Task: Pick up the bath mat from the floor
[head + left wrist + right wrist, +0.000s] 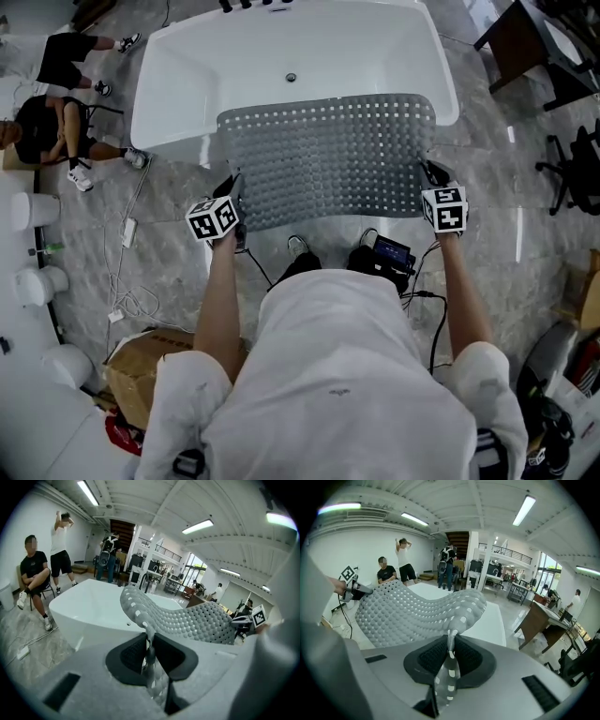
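Observation:
The grey perforated bath mat hangs spread in the air between my two grippers, its far part over the rim of the white bathtub. My left gripper is shut on the mat's near left corner; in the left gripper view the mat runs out from the pinched jaws. My right gripper is shut on the near right corner, and in the right gripper view the mat sags away from the jaws.
A cardboard box lies at my lower left. Cables and a small device are on the marble floor. A person sits on a chair at the left; a dark desk stands at the upper right.

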